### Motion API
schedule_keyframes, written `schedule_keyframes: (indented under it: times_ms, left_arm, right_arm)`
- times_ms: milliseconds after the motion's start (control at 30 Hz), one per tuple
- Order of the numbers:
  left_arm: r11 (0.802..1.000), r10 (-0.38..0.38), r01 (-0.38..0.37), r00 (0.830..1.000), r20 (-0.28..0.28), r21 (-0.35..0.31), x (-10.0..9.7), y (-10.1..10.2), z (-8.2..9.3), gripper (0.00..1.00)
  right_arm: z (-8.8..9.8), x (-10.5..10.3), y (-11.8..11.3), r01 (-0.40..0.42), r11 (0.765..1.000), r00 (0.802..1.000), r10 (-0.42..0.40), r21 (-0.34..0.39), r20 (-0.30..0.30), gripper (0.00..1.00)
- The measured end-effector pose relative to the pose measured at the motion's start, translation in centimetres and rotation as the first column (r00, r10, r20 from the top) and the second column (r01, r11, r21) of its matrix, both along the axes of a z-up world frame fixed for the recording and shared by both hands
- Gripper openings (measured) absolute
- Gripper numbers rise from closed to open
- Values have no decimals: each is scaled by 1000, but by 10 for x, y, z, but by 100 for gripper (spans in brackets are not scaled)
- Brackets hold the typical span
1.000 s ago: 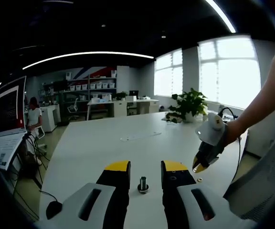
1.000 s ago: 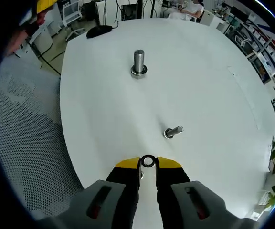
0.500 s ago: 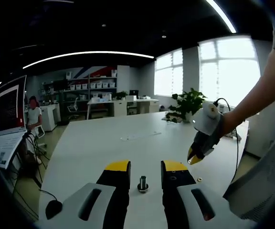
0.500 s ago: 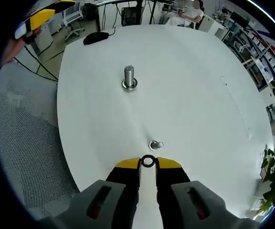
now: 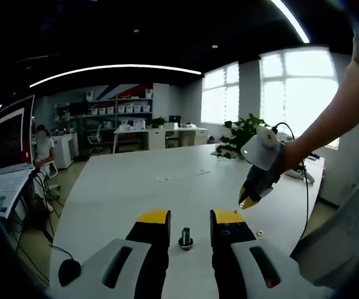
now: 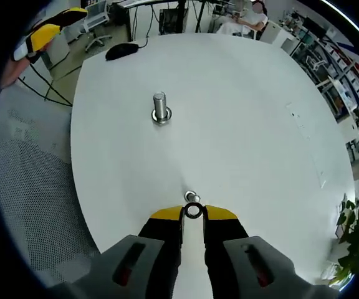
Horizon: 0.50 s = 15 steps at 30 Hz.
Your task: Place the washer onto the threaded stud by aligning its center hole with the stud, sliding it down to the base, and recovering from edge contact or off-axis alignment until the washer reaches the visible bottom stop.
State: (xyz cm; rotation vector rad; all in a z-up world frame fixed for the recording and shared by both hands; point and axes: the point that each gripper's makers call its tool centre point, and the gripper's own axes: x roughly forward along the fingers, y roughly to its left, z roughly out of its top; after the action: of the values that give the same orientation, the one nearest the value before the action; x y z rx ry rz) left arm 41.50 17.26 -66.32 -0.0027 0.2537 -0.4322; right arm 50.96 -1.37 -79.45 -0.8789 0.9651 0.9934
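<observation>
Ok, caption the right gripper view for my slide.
Right gripper pinches a washer above the white table, with the upright stud standing ahead.

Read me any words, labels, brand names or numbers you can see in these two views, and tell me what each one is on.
None can be read.
The screen at the left of the left gripper view shows something, too blurred to read.
The bins on the far shelves may carry labels, too small to tell.
The washer, the stud, the table and both grippers show no markings.
</observation>
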Motion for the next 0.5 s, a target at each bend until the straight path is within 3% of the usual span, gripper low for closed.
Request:
schedule_keyframes:
  times_ms: [500]
  left_arm:
    - [1000,5,-5,1000,-9,4,0,2,-2,23]
  right_arm:
    - [-10,6,6,-21,1000,1000,21,-23,-17,14]
